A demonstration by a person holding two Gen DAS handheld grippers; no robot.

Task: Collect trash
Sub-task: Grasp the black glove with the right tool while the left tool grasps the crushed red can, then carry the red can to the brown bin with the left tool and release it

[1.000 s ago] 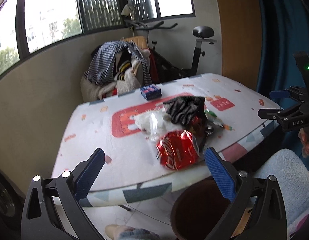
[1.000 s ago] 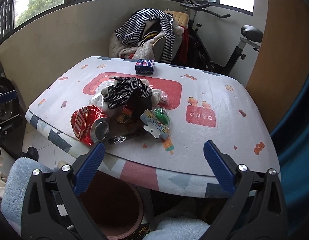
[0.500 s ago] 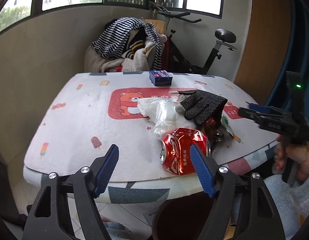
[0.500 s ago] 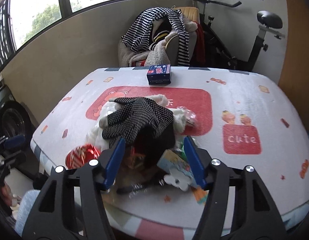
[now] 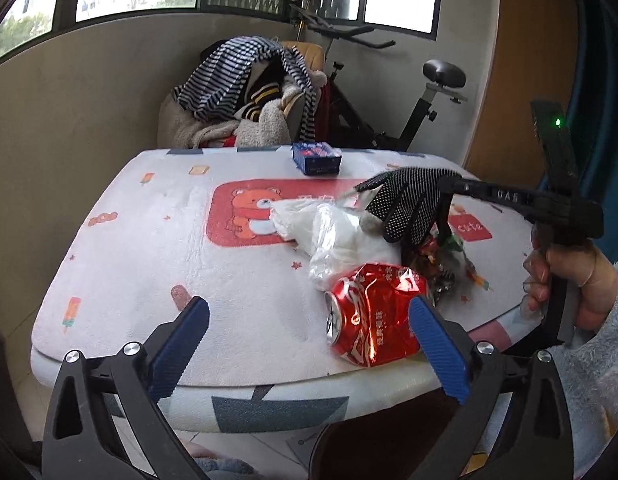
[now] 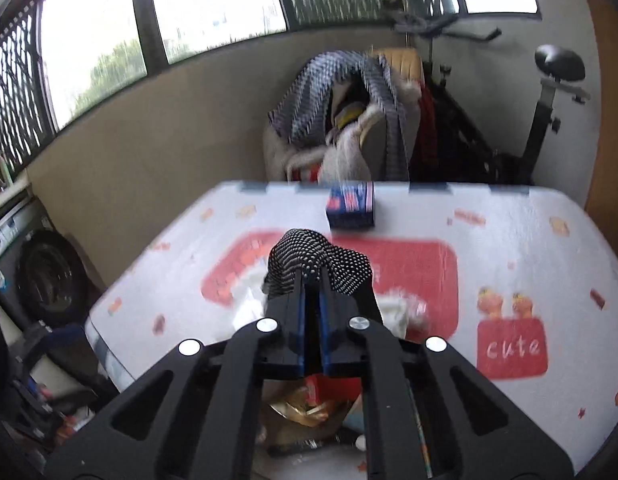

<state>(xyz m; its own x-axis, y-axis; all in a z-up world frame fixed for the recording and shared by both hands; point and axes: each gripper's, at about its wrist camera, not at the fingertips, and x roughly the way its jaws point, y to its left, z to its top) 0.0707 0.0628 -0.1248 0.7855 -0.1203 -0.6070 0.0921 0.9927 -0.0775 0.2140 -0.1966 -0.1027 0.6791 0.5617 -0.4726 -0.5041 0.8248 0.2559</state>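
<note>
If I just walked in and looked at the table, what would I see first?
Probably the crushed red can, shiny and lying on its side at the near edge of the table, just ahead of the open left gripper. Next, the black dotted glove pinched in the shut right gripper, above a pile with a white plastic bag and wrappers. A small blue box sits alone at the far edge.

- Left gripper (image 5: 309,322): jaws spread wide, nothing between them, held low and level
- Right gripper (image 6: 314,280): jaws pressed together on the black dotted glove (image 6: 321,264), handle gripped by a hand (image 5: 565,280)
</note>
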